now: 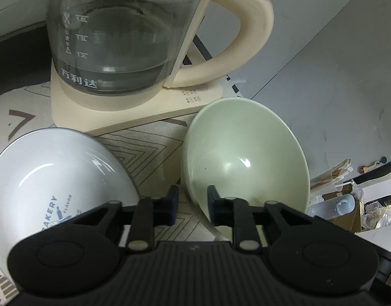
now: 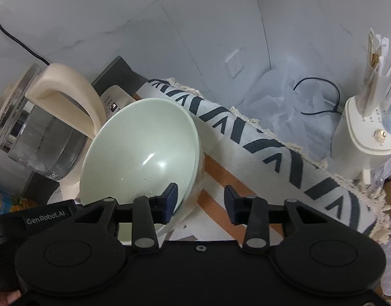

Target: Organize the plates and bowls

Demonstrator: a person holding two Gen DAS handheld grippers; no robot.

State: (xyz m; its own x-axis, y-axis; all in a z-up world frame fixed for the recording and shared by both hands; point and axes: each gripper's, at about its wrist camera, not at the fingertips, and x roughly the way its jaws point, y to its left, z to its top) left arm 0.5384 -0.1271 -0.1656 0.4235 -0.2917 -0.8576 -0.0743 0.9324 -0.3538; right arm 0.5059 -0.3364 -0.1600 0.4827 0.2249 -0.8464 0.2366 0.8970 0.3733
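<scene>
A pale green bowl (image 1: 244, 153) sits on the patterned cloth at the right in the left wrist view. A white bowl (image 1: 60, 176) printed "BAKERY" sits at the left. My left gripper (image 1: 192, 204) is open over the gap between the two bowls, its right finger (image 1: 213, 201) over the green bowl's near rim. In the right wrist view the green bowl (image 2: 142, 150) is tilted, and my right gripper (image 2: 200, 200) is open astride its right rim, with the left finger (image 2: 170, 199) inside the bowl and the right finger (image 2: 231, 204) outside.
A glass kettle (image 1: 119, 40) with a cream handle stands on its cream base (image 1: 134, 112) just behind the bowls; it also shows in the right wrist view (image 2: 40, 132). A rolled patterned mat (image 2: 272, 145) and a white appliance (image 2: 363, 137) lie to the right. The wall is close behind.
</scene>
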